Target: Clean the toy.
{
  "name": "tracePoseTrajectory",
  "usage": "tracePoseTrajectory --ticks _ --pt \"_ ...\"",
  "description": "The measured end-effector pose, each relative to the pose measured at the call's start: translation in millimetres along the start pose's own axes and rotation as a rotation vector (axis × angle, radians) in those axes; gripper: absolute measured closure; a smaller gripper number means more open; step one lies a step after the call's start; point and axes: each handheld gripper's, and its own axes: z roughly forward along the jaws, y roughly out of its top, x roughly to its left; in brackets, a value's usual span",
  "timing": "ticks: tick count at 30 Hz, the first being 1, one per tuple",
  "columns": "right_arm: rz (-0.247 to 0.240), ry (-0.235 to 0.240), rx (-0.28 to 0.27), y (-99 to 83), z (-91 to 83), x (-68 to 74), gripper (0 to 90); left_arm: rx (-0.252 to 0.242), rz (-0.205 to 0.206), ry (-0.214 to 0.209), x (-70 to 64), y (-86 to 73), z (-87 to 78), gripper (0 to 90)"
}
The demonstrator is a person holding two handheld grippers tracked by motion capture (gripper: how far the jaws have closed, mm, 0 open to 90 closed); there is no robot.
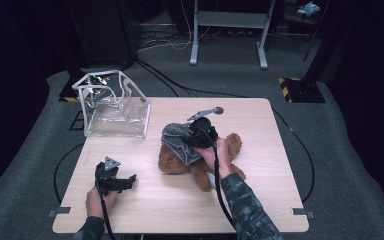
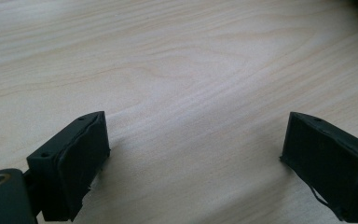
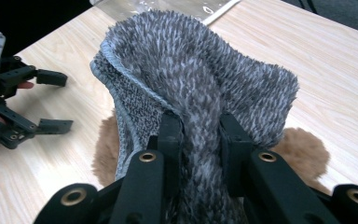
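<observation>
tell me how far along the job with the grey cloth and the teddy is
Early to midway, by the look of it. Done: the right gripper has pinched a fold of the grey fuzzy cloth. In hand: the cloth is held up over the brown teddy bear, partly draped on it. Left: the left gripper sits open over bare table, holding nothing. The clear bag stands apart, untouched.
</observation>
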Motion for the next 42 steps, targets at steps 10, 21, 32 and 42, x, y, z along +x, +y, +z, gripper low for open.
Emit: tracePoseTrajectory --ticks 10,21,32,42 --pt "-0.033 0.046 0.0 -1.7 6.4 18.6 74.4 0.0 -0.001 0.0 -0.1 0.0 0.0 6.9" --pt "-0.088 0.073 0.027 -19.9 6.4 31.0 74.3 0.0 -0.001 0.0 -0.1 -0.1 0.0 6.9" --pt "-0.088 0.105 0.058 -49.2 5.2 35.4 74.6 -0.001 0.0 0.0 0.0 -0.1 0.0 6.9" --pt "-0.045 0.14 0.136 -78.9 24.8 42.0 74.6 -0.001 -0.001 0.0 -0.1 0.0 0.0 6.9"
